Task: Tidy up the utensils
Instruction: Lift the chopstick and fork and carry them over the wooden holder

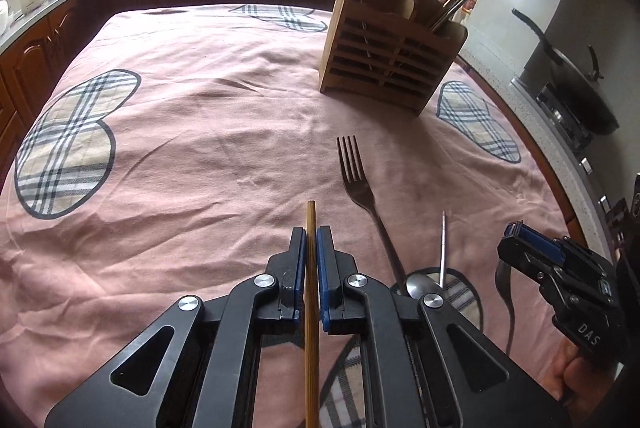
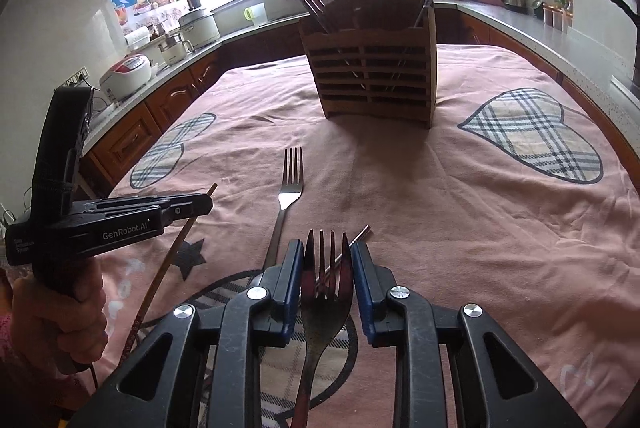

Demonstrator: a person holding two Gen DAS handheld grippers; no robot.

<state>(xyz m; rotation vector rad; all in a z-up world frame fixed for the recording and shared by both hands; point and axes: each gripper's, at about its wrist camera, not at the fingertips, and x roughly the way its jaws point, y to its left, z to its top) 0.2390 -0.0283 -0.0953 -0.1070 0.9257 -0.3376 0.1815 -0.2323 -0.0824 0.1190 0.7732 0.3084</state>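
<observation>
Kitchen, bright windows, counters all round. Desk under pink cloth with plaid hearts. Left claw clamped on chopstick; right claw grips fork. Second fork lies before wooden caddy.

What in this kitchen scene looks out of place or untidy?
A fork, a spoon and a metal chopstick lie loose on the wrinkled pink tablecloth, not in the wooden holder. Nothing looks spilled or damaged.
</observation>
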